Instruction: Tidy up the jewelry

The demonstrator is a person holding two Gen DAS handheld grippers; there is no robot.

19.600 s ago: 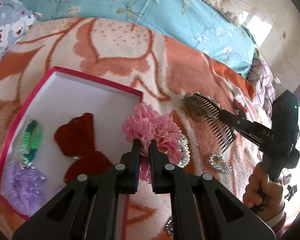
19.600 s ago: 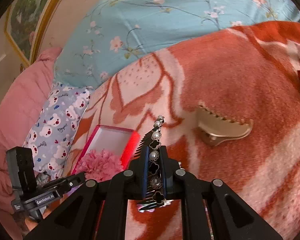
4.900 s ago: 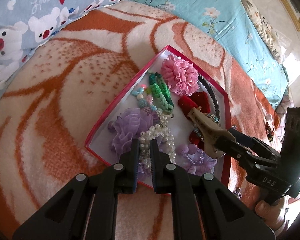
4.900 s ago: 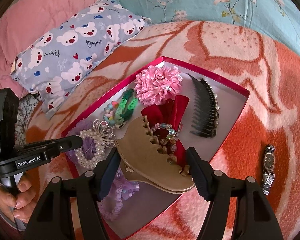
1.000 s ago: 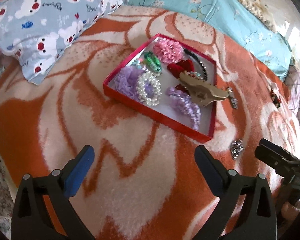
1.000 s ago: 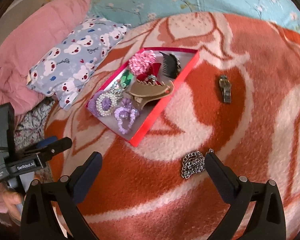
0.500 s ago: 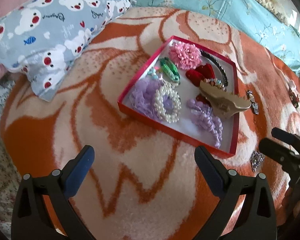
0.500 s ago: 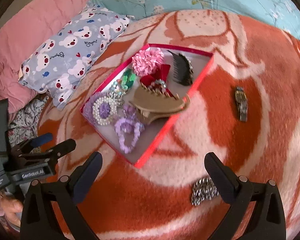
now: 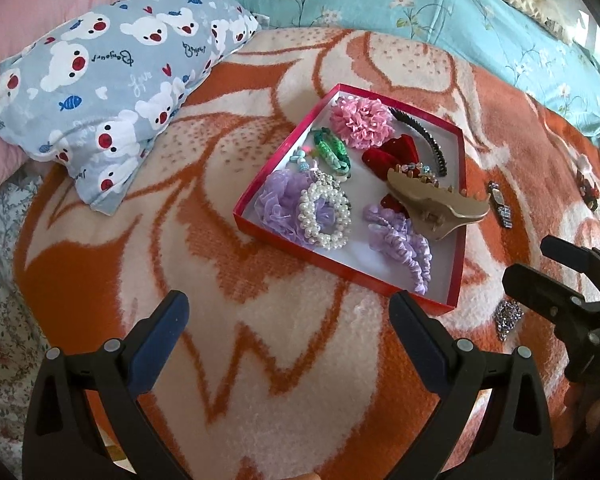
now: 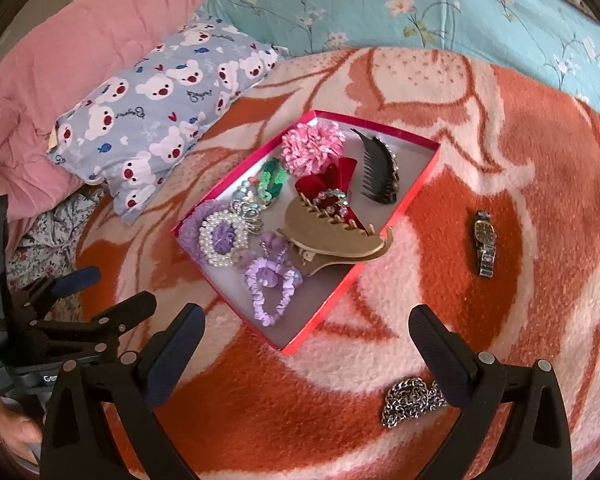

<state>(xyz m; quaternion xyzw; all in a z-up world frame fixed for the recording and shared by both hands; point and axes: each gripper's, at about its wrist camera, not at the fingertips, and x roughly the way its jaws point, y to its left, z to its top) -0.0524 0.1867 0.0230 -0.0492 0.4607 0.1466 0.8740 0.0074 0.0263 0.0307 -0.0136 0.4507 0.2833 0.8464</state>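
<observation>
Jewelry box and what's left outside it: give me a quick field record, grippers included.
surface: orange and cream blanket
box: red jewelry box, open, no lid in view
in box: pink flower scrunchie; black comb clip; tan claw clip, end overhanging the rim; pearl scrunchie; purple scrunchie
outside box: wristwatch; silver chain
left gripper: open, empty
right gripper: open, empty, chain beside its right finger

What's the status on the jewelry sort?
Left gripper and right gripper open, empty. Red box filled; wristwatch and silver chain still loose on blanket. Nothing blocking either.
</observation>
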